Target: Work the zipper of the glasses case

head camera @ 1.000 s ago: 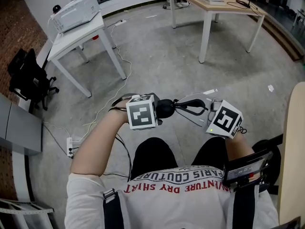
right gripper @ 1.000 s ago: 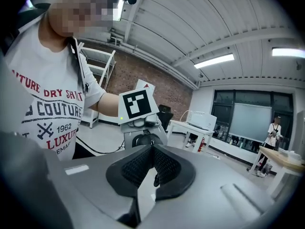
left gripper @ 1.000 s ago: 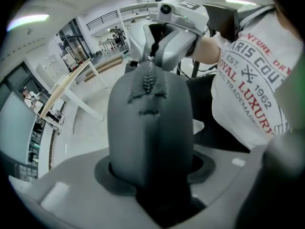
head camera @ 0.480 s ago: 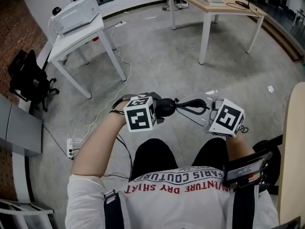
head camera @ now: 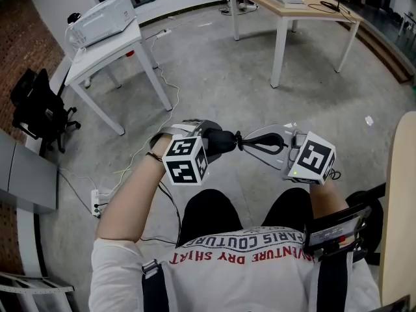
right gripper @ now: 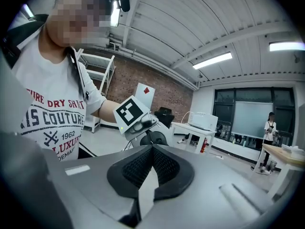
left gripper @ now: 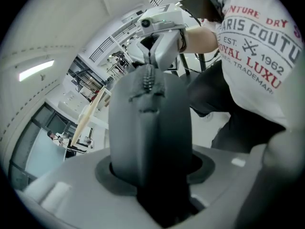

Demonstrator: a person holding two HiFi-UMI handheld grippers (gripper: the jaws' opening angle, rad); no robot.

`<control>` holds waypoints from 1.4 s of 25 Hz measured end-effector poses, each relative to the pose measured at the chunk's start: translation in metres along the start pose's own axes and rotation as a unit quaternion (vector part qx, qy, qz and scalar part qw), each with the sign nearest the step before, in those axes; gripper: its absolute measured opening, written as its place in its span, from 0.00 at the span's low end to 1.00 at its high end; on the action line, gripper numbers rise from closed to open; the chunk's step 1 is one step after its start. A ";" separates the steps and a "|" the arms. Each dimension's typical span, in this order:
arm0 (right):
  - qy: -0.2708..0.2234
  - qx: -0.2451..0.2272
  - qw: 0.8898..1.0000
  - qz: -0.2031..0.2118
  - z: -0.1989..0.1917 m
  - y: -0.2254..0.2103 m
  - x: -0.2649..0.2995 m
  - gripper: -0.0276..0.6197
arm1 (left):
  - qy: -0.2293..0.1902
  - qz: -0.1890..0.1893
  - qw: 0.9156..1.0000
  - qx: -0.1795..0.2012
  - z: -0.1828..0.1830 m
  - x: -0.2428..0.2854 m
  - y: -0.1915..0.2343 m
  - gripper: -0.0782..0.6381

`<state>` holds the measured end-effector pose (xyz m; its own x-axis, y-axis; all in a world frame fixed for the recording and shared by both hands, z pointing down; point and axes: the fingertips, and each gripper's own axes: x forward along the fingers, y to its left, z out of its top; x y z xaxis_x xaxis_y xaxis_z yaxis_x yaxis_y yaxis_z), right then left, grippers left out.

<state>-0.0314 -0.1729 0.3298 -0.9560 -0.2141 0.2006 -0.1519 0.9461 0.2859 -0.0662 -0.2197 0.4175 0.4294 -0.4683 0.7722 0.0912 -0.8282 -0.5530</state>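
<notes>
Holding both tools out above the lap, the person has the left gripper (head camera: 209, 142) clamped around one end of the dark grey glasses case (head camera: 222, 142). The case's zipper (left gripper: 148, 82) runs along its edge toward the right gripper (head camera: 244, 142). That gripper's jaws are pressed together right at the case's far end; whether they pinch any part of the zipper, I cannot tell. Below lies a concrete floor (head camera: 221, 77).
</notes>
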 end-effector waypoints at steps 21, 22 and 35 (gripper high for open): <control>-0.082 0.114 0.988 0.056 0.016 0.002 -0.015 0.04 | -0.223 -0.088 0.963 -0.122 0.047 -0.026 -0.019 0.44; -0.090 0.122 0.987 0.060 0.018 0.001 -0.016 0.04 | -0.235 -0.092 0.959 -0.131 0.050 -0.028 -0.019 0.44; -0.166 0.207 0.958 0.112 0.037 -0.002 -0.027 0.04 | -0.361 -0.112 0.905 -0.197 0.079 -0.056 -0.011 0.44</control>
<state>-0.0146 -0.1601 0.2896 -0.9930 0.0289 -0.1143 0.0448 0.9893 -0.1391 -0.0201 -0.1595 0.3557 0.9275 -0.0705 0.3671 -0.0178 -0.9893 -0.1450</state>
